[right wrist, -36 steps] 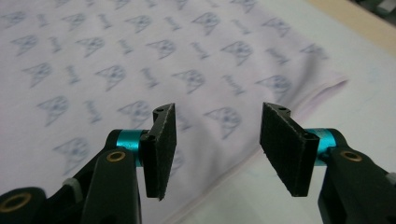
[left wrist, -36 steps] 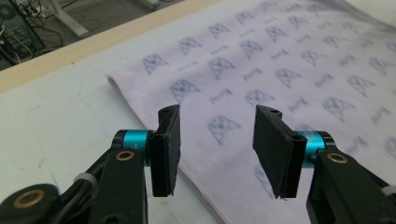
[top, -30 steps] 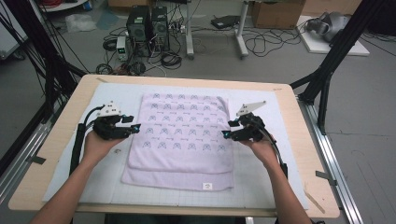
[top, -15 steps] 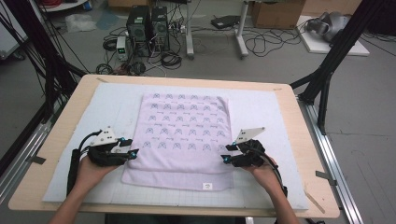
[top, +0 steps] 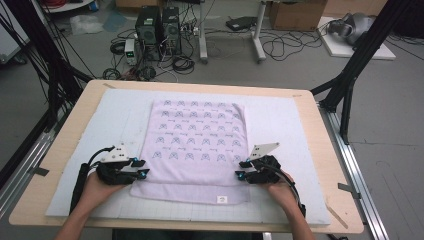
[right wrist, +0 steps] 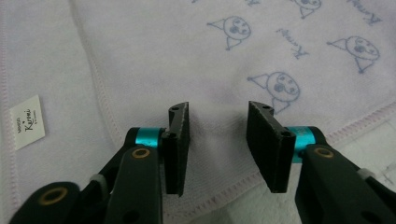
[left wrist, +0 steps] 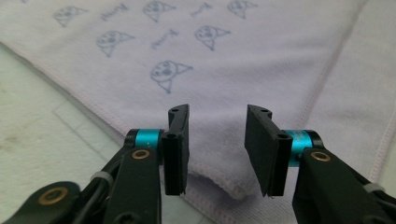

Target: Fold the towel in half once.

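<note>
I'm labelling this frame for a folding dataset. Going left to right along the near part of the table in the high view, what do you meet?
Person's left hand → left gripper → lilac printed towel → white label at the towel's near hem → right gripper → person's right hand.

Even, soft overhead light across the desk point(top: 320, 150), shadows faint, no glare. High view slightly grainy. Both gripper views sharp up close, softening toward the top edges.

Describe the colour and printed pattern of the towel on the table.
The towel is pale lilac with rows of grey-blue cartoon faces and script; the left gripper view shows it best.
</note>
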`<state>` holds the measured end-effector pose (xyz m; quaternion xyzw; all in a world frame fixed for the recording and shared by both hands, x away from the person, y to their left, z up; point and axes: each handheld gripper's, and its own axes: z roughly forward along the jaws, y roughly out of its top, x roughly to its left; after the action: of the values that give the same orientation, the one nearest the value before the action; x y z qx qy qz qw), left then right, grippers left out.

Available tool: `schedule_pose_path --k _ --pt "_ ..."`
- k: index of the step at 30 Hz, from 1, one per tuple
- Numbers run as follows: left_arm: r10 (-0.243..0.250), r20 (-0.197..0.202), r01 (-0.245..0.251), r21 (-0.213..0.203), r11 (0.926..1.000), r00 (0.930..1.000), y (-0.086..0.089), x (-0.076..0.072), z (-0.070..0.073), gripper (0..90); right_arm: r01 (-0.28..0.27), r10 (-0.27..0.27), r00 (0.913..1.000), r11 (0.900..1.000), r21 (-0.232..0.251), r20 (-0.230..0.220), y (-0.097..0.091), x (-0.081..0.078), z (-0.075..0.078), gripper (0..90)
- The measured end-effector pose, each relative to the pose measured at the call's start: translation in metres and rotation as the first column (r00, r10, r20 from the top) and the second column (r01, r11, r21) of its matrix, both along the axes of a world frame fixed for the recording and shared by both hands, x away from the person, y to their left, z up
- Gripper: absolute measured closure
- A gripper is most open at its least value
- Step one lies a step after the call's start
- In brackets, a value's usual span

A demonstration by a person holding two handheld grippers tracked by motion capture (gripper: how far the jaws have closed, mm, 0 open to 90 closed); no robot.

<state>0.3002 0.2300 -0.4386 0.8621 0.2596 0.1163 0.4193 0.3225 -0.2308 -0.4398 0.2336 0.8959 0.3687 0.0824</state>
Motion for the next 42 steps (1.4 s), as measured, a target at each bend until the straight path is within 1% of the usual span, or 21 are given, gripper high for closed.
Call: schedule_pose_path --k 3,4,5,6,8,11,15,20,23,25,26,27,28,29,30,33,34,37,39,41,42 --pt "-0.027 -0.017 0.027 0.024 0.9993 0.9995 -0.005 0.002 -0.006 75.5 -0.008 0.008 1.0000 1.0000 -0.001 0.004 0.000 -0.001 0.000 71.3" --pt "-0.028 -0.010 0.029 0.020 0.9994 0.9995 -0.004 0.003 -0.006 78.1 -0.013 0.013 0.9999 0.9999 0.002 -0.003 0.000 -0.001 0.000 75.8" --pt "-0.027 -0.018 0.027 0.019 0.9995 0.9995 -0.005 0.003 -0.005 83.7 -0.022 0.022 0.9997 0.9997 0.007 -0.006 0.000 -0.001 0.000 78.0" --pt "-0.029 -0.024 0.029 0.019 0.9994 0.9993 -0.005 0.004 -0.005 86.2 -0.024 0.024 0.9997 0.9997 0.010 -0.005 0.001 -0.001 0.000 81.8" --pt "-0.023 -0.027 0.024 0.015 0.9996 0.9994 -0.005 0.004 -0.004 87.8 -0.031 0.032 0.9992 0.9993 0.020 -0.022 0.000 0.000 0.000 85.4" --pt "-0.013 -0.027 0.013 -0.001 0.9999 0.9995 -0.003 0.003 0.000 88.4 -0.035 0.036 0.9988 0.9989 0.031 -0.033 -0.002 0.002 0.001 86.9" --pt "0.003 -0.019 -0.004 -0.048 0.9988 0.9998 0.004 0.003 0.014 88.6 -0.045 0.046 0.9988 0.9968 0.066 -0.018 -0.003 0.003 0.014 87.2" --pt "0.000 0.031 0.003 -0.074 0.9973 0.9995 0.010 -0.004 0.043 88.8 -0.055 0.053 0.9984 0.9937 0.098 0.019 -0.005 0.001 0.039 87.3" --pt "-0.021 0.050 0.025 -0.080 0.9965 0.9985 0.016 -0.015 0.061 88.8 -0.072 0.068 0.9969 0.9918 0.106 0.039 -0.008 -0.009 0.054 87.2" --pt "-0.042 0.053 0.046 -0.078 0.9959 0.9977 0.020 -0.025 0.067 88.7 -0.097 0.093 0.9950 0.9882 0.119 0.038 -0.010 -0.020 0.060 86.8" --pt "-0.055 0.050 0.058 -0.076 0.9954 0.9972 0.021 -0.030 0.067 88.4 -0.113 0.109 0.9934 0.9873 0.112 0.034 -0.011 -0.025 0.060 84.3" --pt "-0.058 0.043 0.062 -0.076 0.9952 0.9974 0.021 -0.033 0.065 86.5 -0.116 0.114 0.9931 0.9879 0.102 0.028 -0.011 -0.030 0.058 76.2" --pt "-0.057 0.034 0.059 -0.072 0.9956 0.9978 0.022 -0.036 0.061 77.9 -0.113 0.111 0.9933 0.9894 0.091 0.032 -0.011 -0.033 0.055 70.1" --pt "-0.054 0.028 0.055 -0.065 0.9963 0.9982 0.022 -0.037 0.057 72.6 -0.108 0.106 0.9940 0.9909 0.081 0.026 -0.011 -0.035 0.050 69.6" --pt "-0.050 0.014 0.051 -0.062 0.9968 0.9987 0.022 -0.038 0.052 70.2 -0.114 0.114 0.9935 0.9908 0.073 0.010 -0.010 -0.037 0.045 67.9" --pt "-0.056 -0.020 0.055 -0.058 0.9968 0.9982 0.020 -0.039 0.035 68.5 -0.136 0.139 0.9900 0.9864 0.092 -0.024 -0.006 -0.039 0.029 64.4" --pt "-0.063 -0.029 0.062 -0.051 0.9968 0.9976 0.019 -0.039 0.029 68.6 -0.144 0.147 0.9886 0.9857 0.088 -0.032 -0.003 -0.039 0.023 62.6" --pt "-0.081 -0.063 0.080 -0.028 0.9964 0.9947 0.013 -0.039 0.014 68.6 -0.173 0.176 0.9827 0.9832 0.057 -0.057 0.006 -0.041 0.009 60.7" --pt "-0.093 -0.075 0.093 0.001 0.9957 0.9929 0.011 -0.039 0.006 69.0 -0.173 0.175 0.9820 0.9842 0.040 -0.071 0.008 -0.042 0.002 60.9" --pt "-0.098 -0.087 0.099 0.011 0.9950 0.9914 0.008 -0.039 -0.001 72.9 -0.172 0.173 0.9835 0.9844 0.040 -0.052 0.008 -0.042 -0.001 66.6" --pt "-0.104 -0.086 0.104 -0.003 0.9945 0.9908 0.009 -0.040 -0.002 77.0 -0.165 0.167 0.9847 0.9856 0.038 -0.051 0.007 -0.042 0.000 72.5"
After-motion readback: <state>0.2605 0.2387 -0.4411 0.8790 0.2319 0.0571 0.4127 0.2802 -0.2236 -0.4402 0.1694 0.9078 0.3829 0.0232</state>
